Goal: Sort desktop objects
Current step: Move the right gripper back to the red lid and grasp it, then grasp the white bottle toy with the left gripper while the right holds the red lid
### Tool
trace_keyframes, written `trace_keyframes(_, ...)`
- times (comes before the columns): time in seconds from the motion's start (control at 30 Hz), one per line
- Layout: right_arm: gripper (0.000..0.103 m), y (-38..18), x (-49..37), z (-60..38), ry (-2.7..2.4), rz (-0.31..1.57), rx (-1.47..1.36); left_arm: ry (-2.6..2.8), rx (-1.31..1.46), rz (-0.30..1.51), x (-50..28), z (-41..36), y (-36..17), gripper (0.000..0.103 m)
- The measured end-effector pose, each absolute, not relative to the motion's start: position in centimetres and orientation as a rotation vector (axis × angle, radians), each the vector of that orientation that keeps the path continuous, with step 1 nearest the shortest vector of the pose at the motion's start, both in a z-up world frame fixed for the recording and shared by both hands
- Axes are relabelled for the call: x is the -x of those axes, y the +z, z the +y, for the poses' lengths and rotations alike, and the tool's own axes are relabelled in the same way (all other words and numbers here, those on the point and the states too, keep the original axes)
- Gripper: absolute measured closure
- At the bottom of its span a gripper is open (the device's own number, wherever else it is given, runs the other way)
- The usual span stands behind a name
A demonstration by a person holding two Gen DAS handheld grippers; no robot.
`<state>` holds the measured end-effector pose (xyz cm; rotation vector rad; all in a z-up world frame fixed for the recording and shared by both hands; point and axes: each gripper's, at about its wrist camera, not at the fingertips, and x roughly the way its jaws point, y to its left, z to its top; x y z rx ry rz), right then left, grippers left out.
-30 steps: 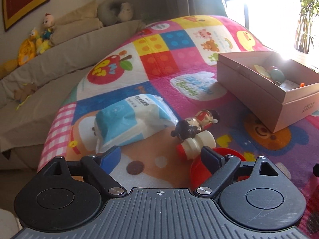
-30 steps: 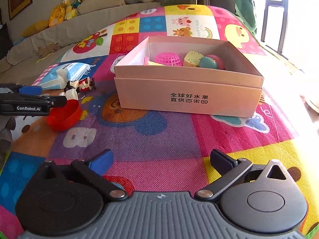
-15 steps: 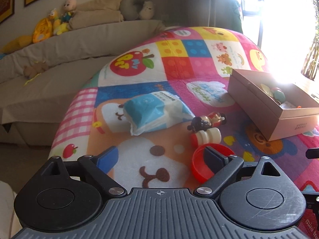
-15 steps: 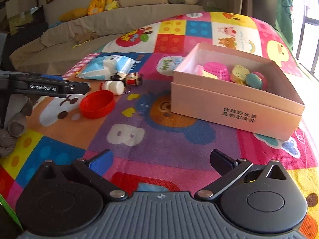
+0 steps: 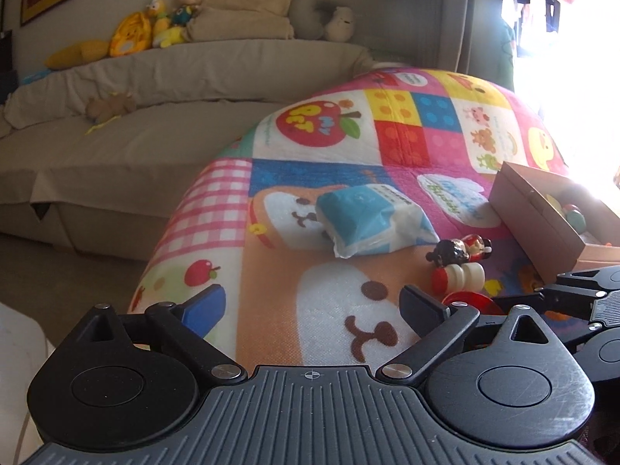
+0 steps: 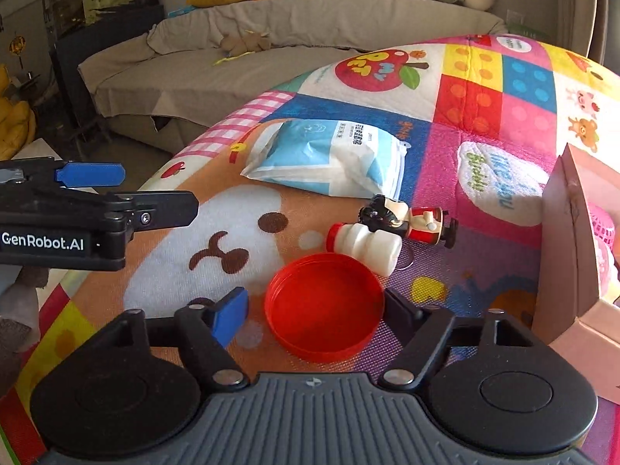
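Note:
A red round lid (image 6: pixel 324 305) lies open side up on the colourful play mat, between the open fingers of my right gripper (image 6: pixel 316 312), which does not grip it. Just beyond lie a small white bottle with a red cap (image 6: pixel 364 244), a toy figurine (image 6: pixel 407 221) and a blue-white tissue pack (image 6: pixel 329 157). The pink cardboard box (image 6: pixel 569 248) with toys stands at the right. My left gripper (image 5: pixel 312 304) is open and empty, off to the left above the mat; it shows in the right wrist view (image 6: pixel 128 193). The lid (image 5: pixel 471 302), bottle (image 5: pixel 459 276), figurine (image 5: pixel 461 251), pack (image 5: pixel 368 221) and box (image 5: pixel 542 217) show in the left wrist view.
A beige sofa (image 5: pixel 155 116) with plush toys (image 5: pixel 155 27) runs behind the mat. The mat's left edge (image 5: pixel 186 232) drops to the floor. A dark cabinet (image 6: pixel 100 38) stands at far left in the right wrist view.
My right gripper has swung left from the box and come down around the red lid. My left gripper has pulled back to the left, away from the lid.

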<state>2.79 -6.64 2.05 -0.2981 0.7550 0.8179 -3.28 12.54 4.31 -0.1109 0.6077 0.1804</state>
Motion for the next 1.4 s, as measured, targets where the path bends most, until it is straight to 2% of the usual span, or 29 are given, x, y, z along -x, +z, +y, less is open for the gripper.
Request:
trace_keyframes(0.4,0.039,2.9,0.4,-20.7,0.521,0.725,0.237,-0.036,0.007,0.64,-1.8,4.2,2.3,0.006)
trace_keyframes(0.5,0.039,2.7,1.0,-22.7,0.482,0.739,0.225,-0.034,0.024,0.683,-3.7,3.5,1.7,0.021)
trace_keyframes(0.6,0.039,2.3,1.2,-23.8,0.458,0.753,0.216,-0.015,0.007,0.703,-4.7,3.1,1.3,0.028)
trace_keyframes(0.7,0.039,2.1,1.5,-24.5,0.453,0.756,0.194,-0.009,-0.004,0.715,-5.0,3.0,1.0,0.042)
trace_keyframes(0.83,0.039,2.1,1.7,-24.7,0.453,0.754,0.183,-0.003,-0.021,0.716,-4.4,3.0,1.1,0.054)
trace_keyframes(1.3,0.039,1.9,2.2,-24.9,0.43,0.731,0.194,-0.131,-0.045,0.726,2.4,1.6,1.4,0.055)
trace_keyframes(1.4,0.036,1.7,2.2,-24.8,0.42,0.728,0.209,-0.159,-0.051,0.721,3.6,1.3,1.3,0.054)
